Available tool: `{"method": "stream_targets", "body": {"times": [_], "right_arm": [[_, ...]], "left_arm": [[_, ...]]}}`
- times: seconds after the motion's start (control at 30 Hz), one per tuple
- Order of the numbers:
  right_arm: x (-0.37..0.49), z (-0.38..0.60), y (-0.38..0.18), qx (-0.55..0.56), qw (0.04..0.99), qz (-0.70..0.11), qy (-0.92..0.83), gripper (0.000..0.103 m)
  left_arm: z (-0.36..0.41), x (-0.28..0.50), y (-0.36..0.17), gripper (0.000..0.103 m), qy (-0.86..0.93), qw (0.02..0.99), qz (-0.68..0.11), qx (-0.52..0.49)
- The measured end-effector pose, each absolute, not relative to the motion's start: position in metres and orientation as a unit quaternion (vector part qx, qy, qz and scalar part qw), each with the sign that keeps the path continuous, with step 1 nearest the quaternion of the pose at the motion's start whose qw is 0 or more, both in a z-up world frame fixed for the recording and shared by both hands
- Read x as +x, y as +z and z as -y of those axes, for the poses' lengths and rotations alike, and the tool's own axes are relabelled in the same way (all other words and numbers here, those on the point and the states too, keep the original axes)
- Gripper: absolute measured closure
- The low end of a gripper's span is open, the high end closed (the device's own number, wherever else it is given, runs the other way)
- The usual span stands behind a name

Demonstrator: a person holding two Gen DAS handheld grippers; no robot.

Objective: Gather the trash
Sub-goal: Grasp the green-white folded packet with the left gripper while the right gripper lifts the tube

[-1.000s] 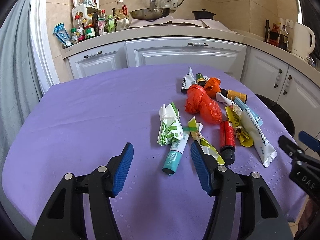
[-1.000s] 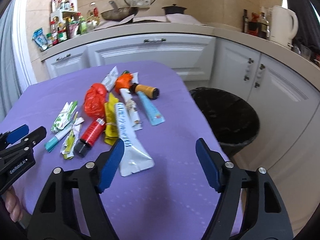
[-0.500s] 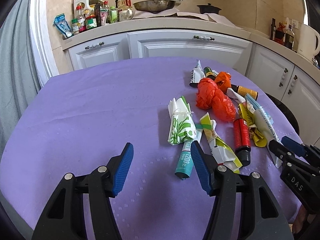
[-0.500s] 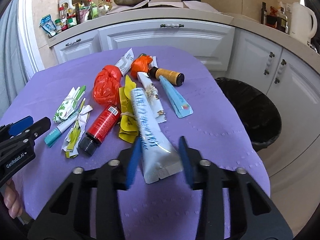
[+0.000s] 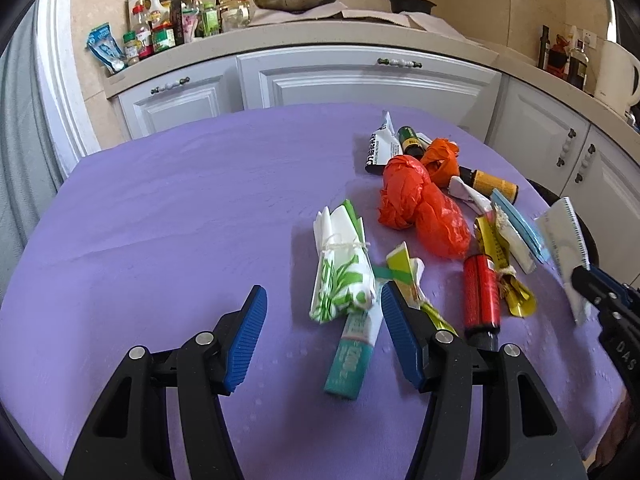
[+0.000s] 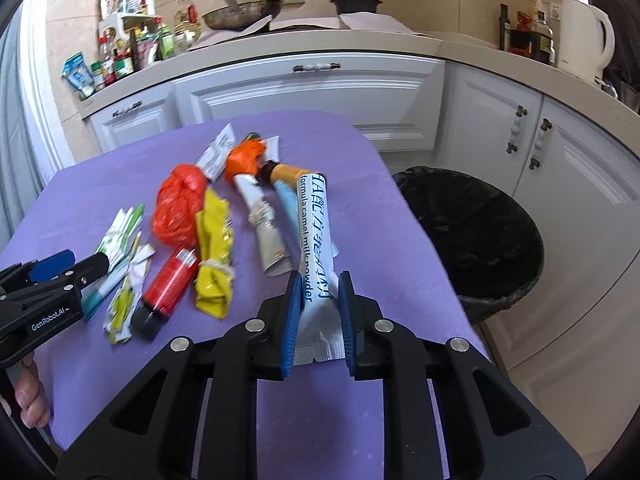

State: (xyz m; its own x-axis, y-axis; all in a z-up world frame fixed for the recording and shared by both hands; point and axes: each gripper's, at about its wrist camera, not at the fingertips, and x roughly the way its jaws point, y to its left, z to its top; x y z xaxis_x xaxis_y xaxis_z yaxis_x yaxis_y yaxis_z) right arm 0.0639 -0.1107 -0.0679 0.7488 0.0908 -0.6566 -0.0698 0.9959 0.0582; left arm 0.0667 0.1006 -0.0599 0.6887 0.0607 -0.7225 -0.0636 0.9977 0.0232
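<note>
Trash lies in a cluster on the purple tablecloth (image 5: pixel 180 200). My right gripper (image 6: pixel 320 280) is closing, its pads pressing the lower end of a white and blue milk powder sachet (image 6: pixel 316 216), which slants up off the cloth. My left gripper (image 5: pixel 322 300) stands open low over the cloth, with a teal tube (image 5: pixel 352 356) and a tied green and white wrapper (image 5: pixel 340 272) between and ahead of its fingers, untouched. Beside them lie a crumpled red bag (image 5: pixel 420 208), a red bottle (image 5: pixel 480 292) and a yellow wrapper (image 6: pixel 214 248).
A black-lined bin (image 6: pixel 472 232) stands on the floor right of the table, below its edge. White cabinets and a crowded counter (image 5: pixel 320 36) run behind. A hand (image 6: pixel 32 396) shows at the left edge of the right wrist view.
My right gripper went from wide open to shut around the sachet's near end and tilted it up. My left gripper moved forward toward the teal tube and green wrapper, still open.
</note>
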Motion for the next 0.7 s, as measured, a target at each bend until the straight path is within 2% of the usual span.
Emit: {"method": "stream_targets", "body": {"times": [0.2, 0.3, 0.7], "right_arm": [[0.079, 0.120, -0.067, 0.025, 0.933, -0.358, 0.039, 0.085], [0.084, 0.121, -0.067, 0.026, 0.932, -0.360, 0.040, 0.085], [0.089, 0.125, -0.066, 0.029, 0.934, -0.355, 0.037, 0.085]], "left_arm": [[-0.102, 0.086, -0.065, 0.047, 0.028, 0.908, -0.417, 0.000], [-0.105, 0.091, -0.070, 0.064, 0.012, 0.901, -0.434, -0.010], [-0.120, 0.088, -0.063, 0.066, 0.026, 0.909, -0.415, -0.021]]}}
